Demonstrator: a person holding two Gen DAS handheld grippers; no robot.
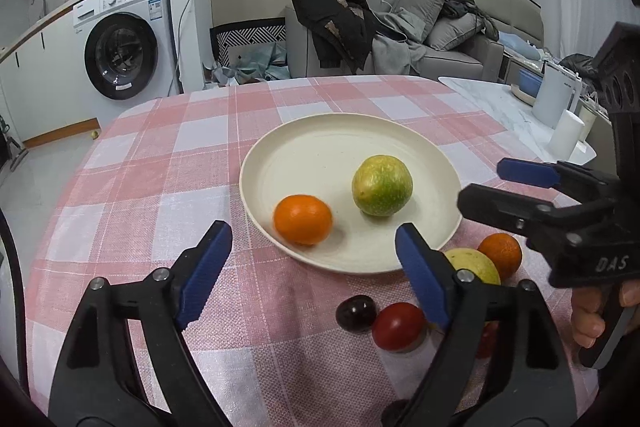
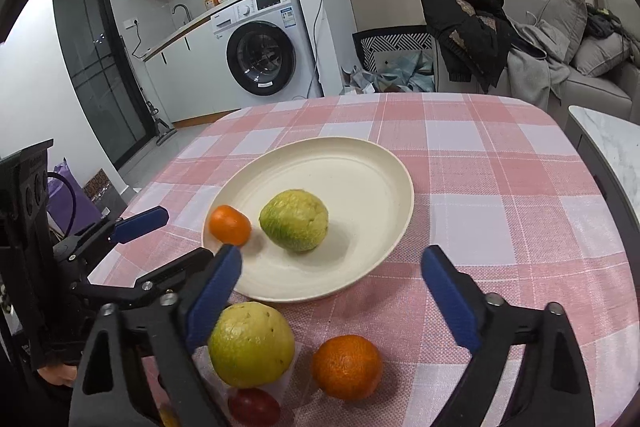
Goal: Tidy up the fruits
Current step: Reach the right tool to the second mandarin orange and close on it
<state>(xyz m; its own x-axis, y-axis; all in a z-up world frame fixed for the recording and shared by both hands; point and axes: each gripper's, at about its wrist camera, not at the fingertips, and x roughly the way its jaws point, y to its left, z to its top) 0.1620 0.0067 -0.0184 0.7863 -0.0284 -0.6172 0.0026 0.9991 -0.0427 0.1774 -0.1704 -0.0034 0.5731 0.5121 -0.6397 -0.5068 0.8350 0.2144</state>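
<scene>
A cream plate (image 1: 320, 123) (image 2: 360, 147) sits on the pink checked tablecloth. On it lie a small orange (image 1: 303, 225) (image 2: 230, 225) near the front rim and a green guava (image 1: 382, 185) (image 2: 294, 220). In front of the plate, on the cloth, lie a yellow-green guava (image 1: 474, 265) (image 2: 251, 345), a second orange (image 1: 500, 253) (image 2: 346, 367), a red tomato (image 1: 398, 327) (image 2: 254, 405) and a dark cherry (image 1: 356, 312). My left gripper (image 1: 312, 229) (image 2: 184, 235) stands open over the plate's near-left rim, pads off the small orange. My right gripper (image 2: 331, 251) (image 1: 488, 183) is open at the plate's near-right rim, gripping nothing.
A white marble side table (image 1: 500, 107) with white containers (image 1: 558, 95) stands to the right of the table. The cloth's rounded far edge drops to the floor. Beyond are a washing machine (image 1: 120, 55) and a sofa piled with clothes (image 1: 400, 27).
</scene>
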